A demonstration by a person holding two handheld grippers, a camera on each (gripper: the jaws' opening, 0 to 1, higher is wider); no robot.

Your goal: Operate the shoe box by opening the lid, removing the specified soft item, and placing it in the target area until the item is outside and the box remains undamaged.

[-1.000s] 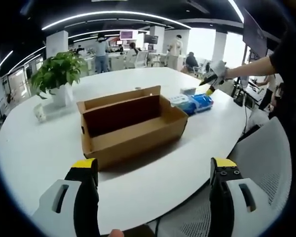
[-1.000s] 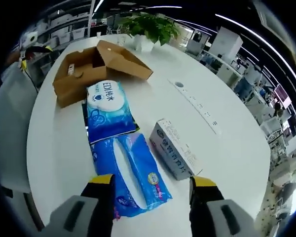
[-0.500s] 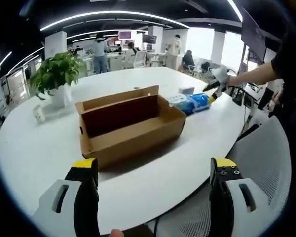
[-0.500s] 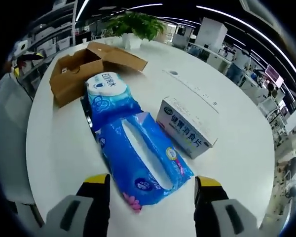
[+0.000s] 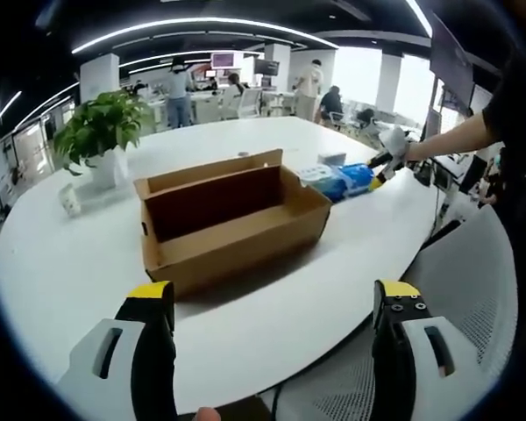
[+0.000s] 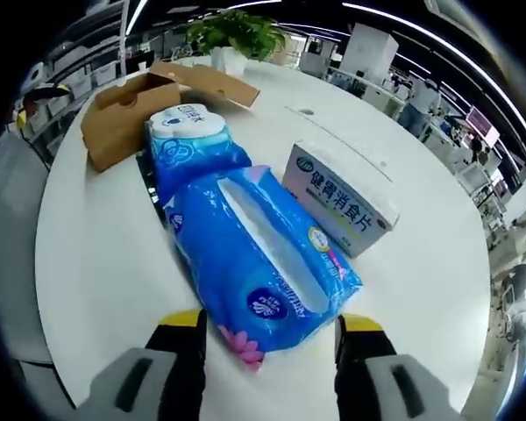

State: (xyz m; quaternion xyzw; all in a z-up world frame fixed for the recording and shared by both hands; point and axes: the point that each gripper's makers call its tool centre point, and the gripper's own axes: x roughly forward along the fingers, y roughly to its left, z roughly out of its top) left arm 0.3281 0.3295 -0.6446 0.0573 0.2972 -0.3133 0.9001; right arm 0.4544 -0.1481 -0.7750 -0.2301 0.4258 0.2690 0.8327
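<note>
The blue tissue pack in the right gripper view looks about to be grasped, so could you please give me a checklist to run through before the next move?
1. Right gripper open: ok, both jaws stand apart.
2. Blue plastic soft tissue pack centred between the jaws: ok, its near end lies in the gap.
3. White rectangular carton with green print clear of the grasp: ok, beside the pack, beyond the jaw tips.
4. Second blue-and-white tissue pack clear: ok, further off, at the first pack's far end.
5. Brown cardboard shoe box open and undamaged: ok, lid up.
6. Left gripper clear of the box: ok, open, short of it.
</note>
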